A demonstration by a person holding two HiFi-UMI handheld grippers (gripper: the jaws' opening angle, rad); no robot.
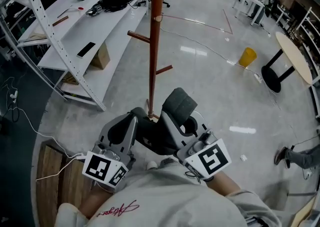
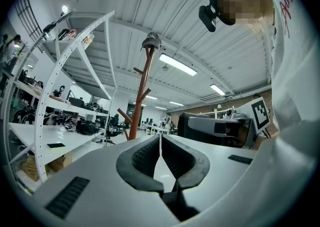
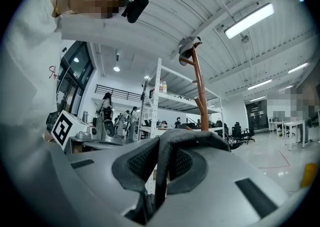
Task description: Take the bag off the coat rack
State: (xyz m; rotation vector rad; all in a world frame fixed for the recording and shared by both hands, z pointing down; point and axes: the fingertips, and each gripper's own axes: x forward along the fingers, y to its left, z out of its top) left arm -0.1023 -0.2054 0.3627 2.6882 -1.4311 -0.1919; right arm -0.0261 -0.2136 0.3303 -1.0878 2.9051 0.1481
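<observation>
The brown coat rack [image 1: 155, 46] stands straight ahead on the glossy floor, with bare pegs sticking out low on its pole. In the gripper views a grey cap [image 2: 151, 41] sits on the top of the rack [image 3: 200, 91]. My right gripper [image 1: 172, 116] is shut on a dark grey piece of the bag [image 1: 180, 103], held just in front of the pole's foot. In the right gripper view this strap [image 3: 165, 156] runs up between the pads and folds over the right jaw. My left gripper [image 1: 131, 120] is beside it, shut and holding nothing [image 2: 160, 143].
White perforated shelving [image 1: 75, 26] with tools and cables runs along the left. A yellow bin [image 1: 247, 57] and a round table [image 1: 295, 56] stand at the right. A wooden board [image 1: 50, 171] lies at the lower left, and a person's foot [image 1: 282, 157] is at the right edge.
</observation>
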